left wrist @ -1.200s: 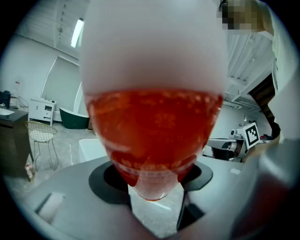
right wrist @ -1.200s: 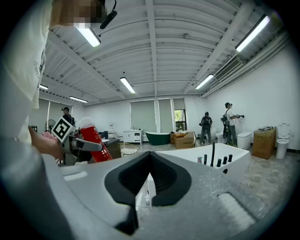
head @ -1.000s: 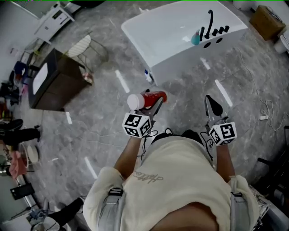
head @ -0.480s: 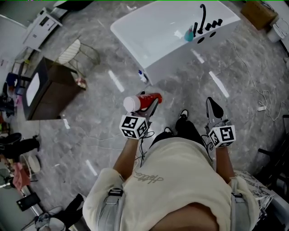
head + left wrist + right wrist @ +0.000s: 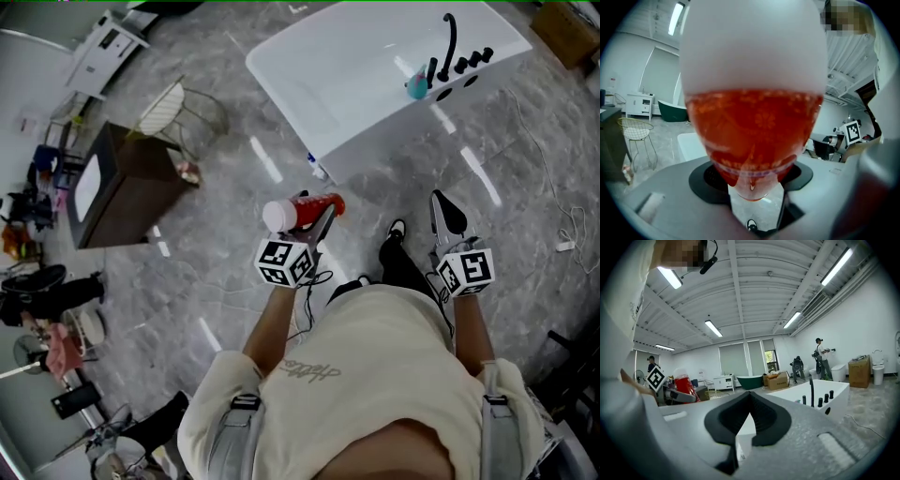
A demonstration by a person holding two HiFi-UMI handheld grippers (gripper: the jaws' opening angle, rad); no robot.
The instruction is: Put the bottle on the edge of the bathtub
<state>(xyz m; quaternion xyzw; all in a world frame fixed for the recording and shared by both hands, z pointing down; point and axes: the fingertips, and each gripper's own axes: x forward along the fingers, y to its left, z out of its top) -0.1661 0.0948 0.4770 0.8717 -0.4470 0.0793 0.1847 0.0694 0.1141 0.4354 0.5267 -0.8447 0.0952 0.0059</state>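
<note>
The bottle [image 5: 315, 205] is pinched by the left gripper's [image 5: 325, 215] 2 jaws (cap [image 5: 278, 215] leftward); the right gripper [image 5: 445, 212] is held closed.

Left gripper [image 5: 317, 217] grips a red bottle [image 5: 305, 209], lying level with its white cap leftward, above the grey floor [image 5: 216, 272]. Right gripper [image 5: 444, 211] has its jaws together. The white bathtub [image 5: 356, 75] stands well ahead.

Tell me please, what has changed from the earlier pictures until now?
One leg stepped forward; its shoe now lies further ahead. Nothing was taken or let go. The left gripper still holds the red bottle sideways, the right gripper stays shut and empty, the bathtub is untouched.
</note>
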